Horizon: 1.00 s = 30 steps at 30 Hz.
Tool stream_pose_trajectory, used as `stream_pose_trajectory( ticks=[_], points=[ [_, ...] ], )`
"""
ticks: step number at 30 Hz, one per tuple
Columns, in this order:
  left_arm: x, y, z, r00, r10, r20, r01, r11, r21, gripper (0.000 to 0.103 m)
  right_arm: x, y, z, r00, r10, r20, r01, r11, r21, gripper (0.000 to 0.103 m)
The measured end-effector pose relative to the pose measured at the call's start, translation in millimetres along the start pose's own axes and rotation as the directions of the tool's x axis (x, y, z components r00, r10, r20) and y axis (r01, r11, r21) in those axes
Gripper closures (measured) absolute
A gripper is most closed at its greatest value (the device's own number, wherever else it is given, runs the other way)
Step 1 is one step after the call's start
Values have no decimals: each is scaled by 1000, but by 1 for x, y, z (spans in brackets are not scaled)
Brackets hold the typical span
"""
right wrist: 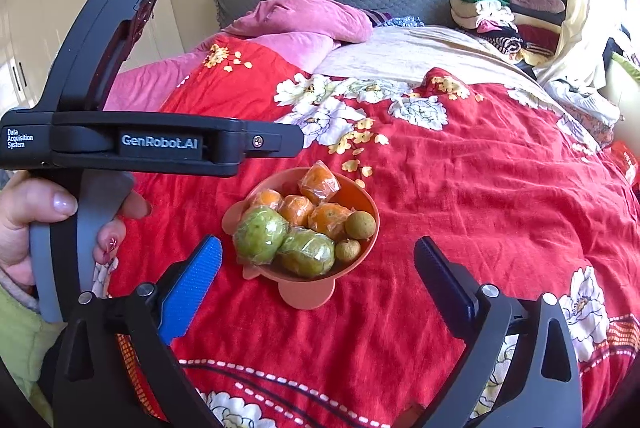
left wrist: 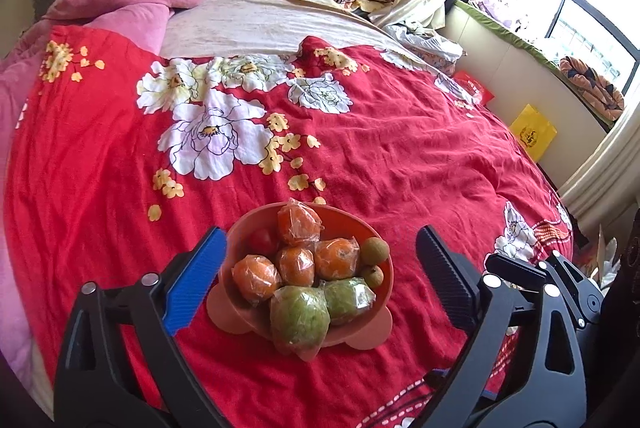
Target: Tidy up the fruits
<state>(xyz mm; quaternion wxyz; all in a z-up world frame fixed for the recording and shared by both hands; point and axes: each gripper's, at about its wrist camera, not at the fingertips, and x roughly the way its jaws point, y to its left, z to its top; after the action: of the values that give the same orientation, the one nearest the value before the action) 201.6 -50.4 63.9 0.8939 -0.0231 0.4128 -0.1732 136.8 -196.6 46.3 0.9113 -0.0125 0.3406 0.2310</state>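
A salmon-pink bowl [left wrist: 240,248] stands upright on the red flowered bedspread [left wrist: 400,155], mouth facing up, with rounded tabs sticking out at its base toward the cameras. It is full to the rim: four plastic-wrapped oranges [left wrist: 299,224] are heaped in the middle and back, one riding on top at the far side; two wrapped green fruits [left wrist: 300,316] lie side by side at the near edge, the larger one bulging over the rim; two small brown round fruits [left wrist: 374,251], possibly longans, sit against the right wall; and a small red fruit [left wrist: 262,240] is tucked low at the left, mostly hidden, so what kind it is cannot be told. The left gripper [left wrist: 320,288] has its jaws spread wide on either side of the bowl, clear of it and holding nothing. The right gripper [right wrist: 316,284] is likewise wide apart and empty, with the bowl just beyond its fingers. A hand [right wrist: 24,224] grips the left gripper's grey handle in the right wrist view.
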Motion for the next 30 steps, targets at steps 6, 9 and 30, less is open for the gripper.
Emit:
stream_pose_trajectory(
  ticks=[6,9,30],
  points=[
    [-21,-3,-8,999,21,27,-21,1000,-3,10,-12,6,-4,1000,-14,12,14,1000,-5,5],
    [-35,-2,-17,999,24,47,-23,1000,-18,10,-19,6,-8,1000,-25,16,25,1000,-2,5],
    [-68,8,-118,988,151,29,-149,986,-70,10,-49,5,-55,996,-92,0,92,996,10,5]
  ],
)
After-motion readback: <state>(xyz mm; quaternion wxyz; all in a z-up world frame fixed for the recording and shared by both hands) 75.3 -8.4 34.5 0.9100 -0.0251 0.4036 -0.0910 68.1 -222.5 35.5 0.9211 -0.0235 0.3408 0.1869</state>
